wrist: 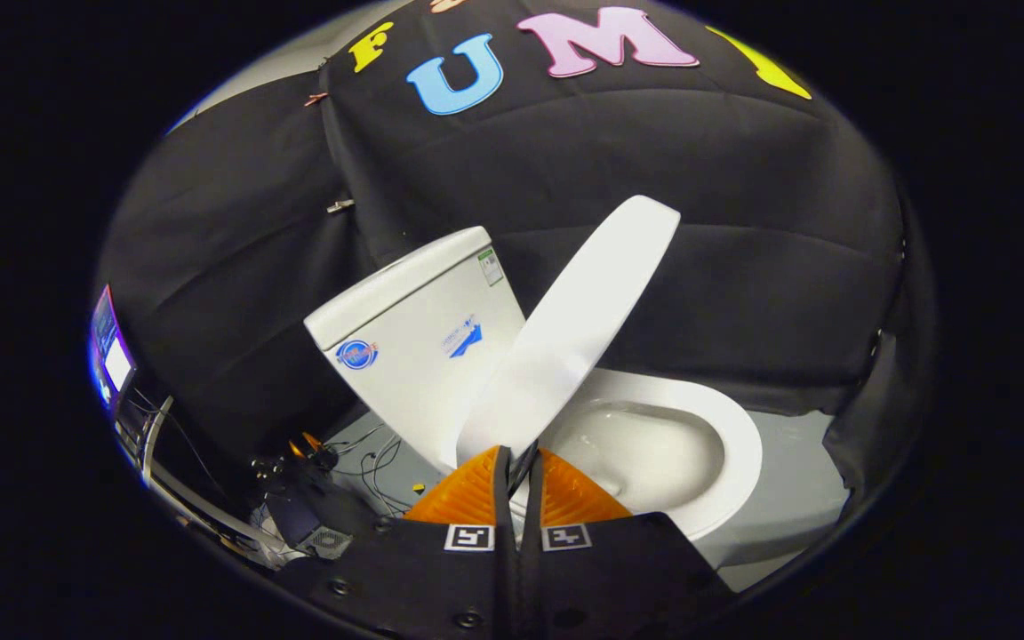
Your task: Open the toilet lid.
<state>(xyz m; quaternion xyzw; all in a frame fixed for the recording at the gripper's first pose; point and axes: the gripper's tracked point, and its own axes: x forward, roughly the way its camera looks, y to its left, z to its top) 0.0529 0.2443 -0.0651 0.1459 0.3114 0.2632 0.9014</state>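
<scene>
Booth wall (699, 267): black cloth hangs behind and to both sides of the toilet, creased and draped down to the floor.
Floor (788, 498): pale grey, showing to the right of the bowl and, in part, at the foot of the tank.
Toilet bowl (734, 444): white, with the seat ring down and the basin open to view; inside it looks bare and glossy, and whether water stands in it cannot be told.
Tank (414, 329): white, with its cover on, standing beyond the fingers to their left; blue stickers sit on its front and a small label near its upper corner.
Toilet lid (574, 329): white, lifted well off the seat and tilted up between tank and bowl, its lower edge reaching down to the fingertips.
Gripper (518, 467): the two orange fingers (468, 493) are drawn close together with the lid's thin edge pinched in the narrow gap between them; square markers sit on the black body just behind.
Clutter (325, 498): cables and a dark box lie on the floor left of the tank.
Screen (112, 356): a lit panel far off to the left, beside a metal frame.
</scene>
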